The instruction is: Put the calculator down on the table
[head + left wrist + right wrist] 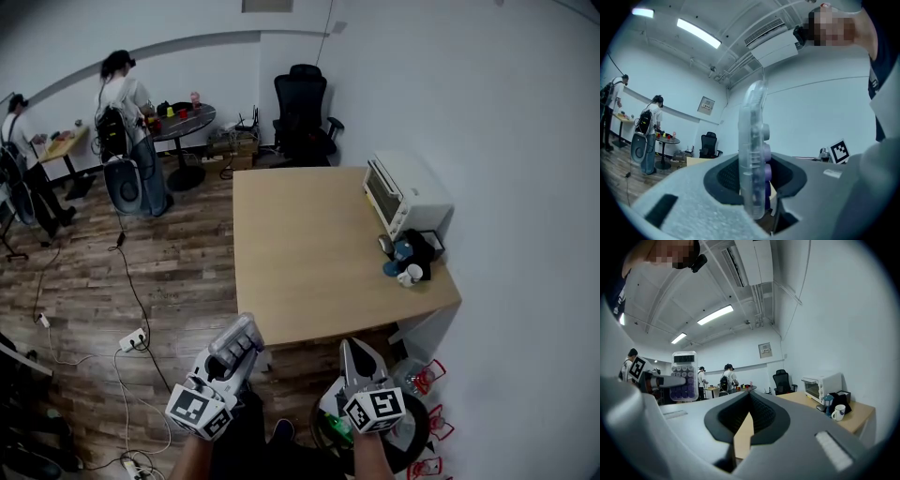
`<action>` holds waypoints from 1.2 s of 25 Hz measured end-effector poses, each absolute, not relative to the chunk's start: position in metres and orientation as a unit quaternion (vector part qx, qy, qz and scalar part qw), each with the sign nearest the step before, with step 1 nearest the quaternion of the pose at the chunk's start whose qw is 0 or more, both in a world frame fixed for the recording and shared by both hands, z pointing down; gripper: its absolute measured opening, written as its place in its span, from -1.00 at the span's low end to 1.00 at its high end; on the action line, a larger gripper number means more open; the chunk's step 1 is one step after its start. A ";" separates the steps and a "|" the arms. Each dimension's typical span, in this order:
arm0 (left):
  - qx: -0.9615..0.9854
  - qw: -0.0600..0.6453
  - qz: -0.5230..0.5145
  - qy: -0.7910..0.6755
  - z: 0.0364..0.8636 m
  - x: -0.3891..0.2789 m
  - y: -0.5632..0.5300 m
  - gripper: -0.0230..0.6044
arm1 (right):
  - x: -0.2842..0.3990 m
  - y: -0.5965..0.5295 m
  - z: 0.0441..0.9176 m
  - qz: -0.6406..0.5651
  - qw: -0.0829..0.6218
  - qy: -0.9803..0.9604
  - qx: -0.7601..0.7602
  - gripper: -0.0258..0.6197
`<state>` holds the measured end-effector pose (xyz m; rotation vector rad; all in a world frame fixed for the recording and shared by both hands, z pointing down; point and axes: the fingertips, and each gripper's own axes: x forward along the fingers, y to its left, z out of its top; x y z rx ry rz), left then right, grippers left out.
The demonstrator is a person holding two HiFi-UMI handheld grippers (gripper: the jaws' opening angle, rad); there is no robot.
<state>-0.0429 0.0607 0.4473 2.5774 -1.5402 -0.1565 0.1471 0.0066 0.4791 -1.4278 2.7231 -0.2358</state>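
Observation:
The calculator (237, 337), clear white with purple keys, stands on edge between the jaws of my left gripper (247, 349), which is shut on it. It hangs in the air just short of the near edge of the light wooden table (309, 253). In the left gripper view the calculator (753, 154) shows edge-on, pinched between the grey pads. From the right gripper view its key side (684, 376) shows at the left. My right gripper (354, 345) hovers beside it near the same table edge, jaws shut with nothing between them (750, 401).
A white toaster oven (405, 194) and a cluster of cups (405, 262) sit along the table's right side. A black office chair (302, 112) stands behind the table. Two people stand by a round table (183, 122) at the far left. Cables and a power strip (131, 339) lie on the wood floor.

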 end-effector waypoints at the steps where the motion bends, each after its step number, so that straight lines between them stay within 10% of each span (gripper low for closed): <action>1: 0.855 0.067 -0.052 -0.512 0.448 -0.047 0.053 -0.51 | 0.144 -0.001 0.480 -0.077 0.028 0.882 -0.463 -0.89; 30: 0.909 0.078 -0.038 -0.408 0.444 -0.127 -0.306 -0.51 | 0.068 -0.317 0.468 -0.063 0.032 0.811 -0.581 -0.89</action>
